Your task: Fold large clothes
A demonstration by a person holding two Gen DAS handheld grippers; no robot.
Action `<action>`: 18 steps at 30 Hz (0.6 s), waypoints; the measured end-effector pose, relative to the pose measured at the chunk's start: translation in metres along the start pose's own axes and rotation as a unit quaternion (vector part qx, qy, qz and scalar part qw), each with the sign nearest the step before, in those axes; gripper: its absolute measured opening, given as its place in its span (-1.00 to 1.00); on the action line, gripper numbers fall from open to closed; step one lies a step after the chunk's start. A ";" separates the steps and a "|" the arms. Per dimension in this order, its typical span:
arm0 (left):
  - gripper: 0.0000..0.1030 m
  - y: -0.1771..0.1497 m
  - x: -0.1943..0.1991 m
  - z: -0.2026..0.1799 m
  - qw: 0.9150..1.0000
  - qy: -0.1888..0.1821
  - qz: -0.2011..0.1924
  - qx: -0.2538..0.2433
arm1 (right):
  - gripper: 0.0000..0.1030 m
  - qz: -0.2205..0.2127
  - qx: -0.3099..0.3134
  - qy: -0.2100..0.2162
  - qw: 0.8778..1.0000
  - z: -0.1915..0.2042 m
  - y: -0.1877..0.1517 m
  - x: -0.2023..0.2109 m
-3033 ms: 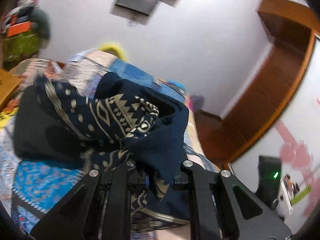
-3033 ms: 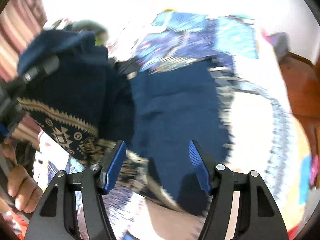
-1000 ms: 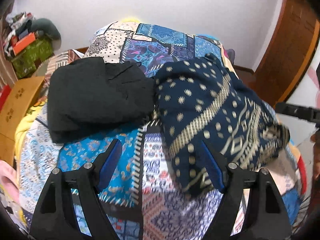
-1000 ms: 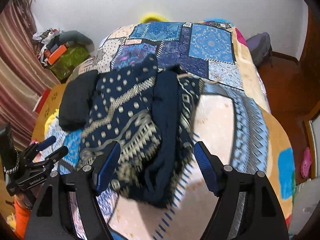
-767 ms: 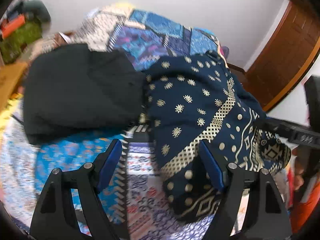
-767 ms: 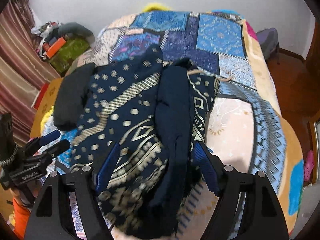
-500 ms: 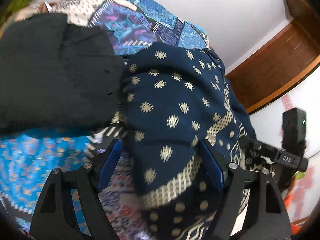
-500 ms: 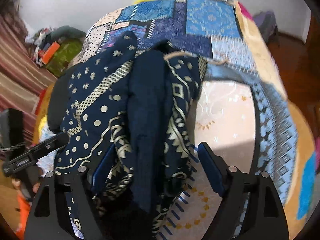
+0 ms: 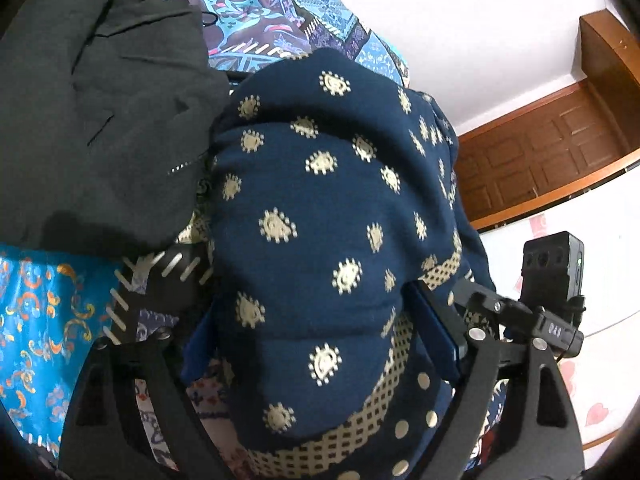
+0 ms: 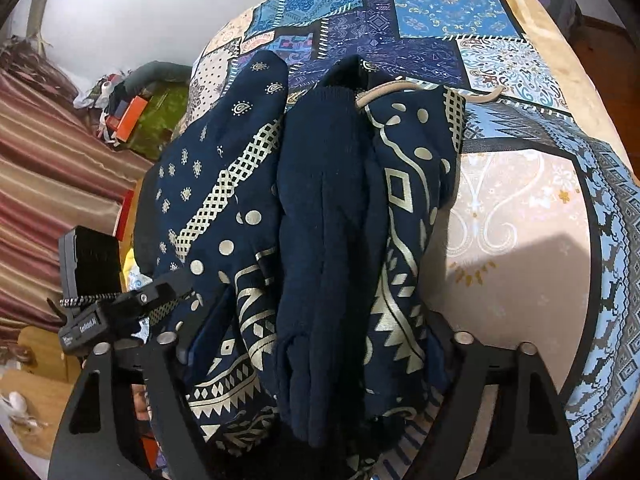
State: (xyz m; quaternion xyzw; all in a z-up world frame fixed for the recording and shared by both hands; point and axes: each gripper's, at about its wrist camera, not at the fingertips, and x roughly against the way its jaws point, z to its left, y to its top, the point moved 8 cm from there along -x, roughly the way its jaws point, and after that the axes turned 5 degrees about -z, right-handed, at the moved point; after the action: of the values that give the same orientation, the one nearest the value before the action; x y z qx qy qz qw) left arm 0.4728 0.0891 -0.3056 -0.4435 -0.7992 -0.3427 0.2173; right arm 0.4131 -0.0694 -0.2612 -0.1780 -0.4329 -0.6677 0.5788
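Observation:
A folded navy garment with gold print (image 9: 320, 208) lies on the patchwork bedspread (image 9: 36, 320); in the right wrist view (image 10: 320, 220) it shows plain navy folds and a beige drawstring. My left gripper (image 9: 320, 344) is open, its jaws straddling the garment's near left part. My right gripper (image 10: 316, 360) is open, its jaws straddling the garment's near right end. The right gripper also shows at the right of the left wrist view (image 9: 520, 320); the left gripper shows at the left of the right wrist view (image 10: 132, 304).
A folded black garment (image 9: 92, 120) lies beside the navy one on its left. The bedspread (image 10: 520, 220) stretches to the right. A wooden door (image 9: 552, 148) is at the right; striped curtains (image 10: 48, 168) and clutter (image 10: 136, 112) are at the left.
Both grippers have moved in low over the navy garment, from a raised view of the whole bed to straddling it. Three seconds ago the left gripper was shut on it; now both are open.

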 end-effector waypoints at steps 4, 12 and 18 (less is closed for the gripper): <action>0.34 -0.003 0.010 -0.005 1.000 0.007 -0.001 -0.011 | -0.26 0.003 -0.022 0.024 0.999 0.000 -0.001 0.011; -0.13 -0.014 0.059 -0.031 0.999 0.000 -0.017 -0.036 | -0.44 -0.002 -0.013 0.028 1.000 0.030 -0.002 0.036; -0.13 0.007 0.133 -0.045 0.995 0.006 -0.078 -0.065 | -0.44 -0.027 0.032 0.041 0.998 0.084 0.011 0.056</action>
State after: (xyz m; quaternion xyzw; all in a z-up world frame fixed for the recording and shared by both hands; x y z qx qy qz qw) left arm 0.4124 0.1330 -0.1861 -0.3915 -0.8058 -0.4126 0.1651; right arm 0.3863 -0.0376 -0.1687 -0.1202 -0.4350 -0.6756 0.5830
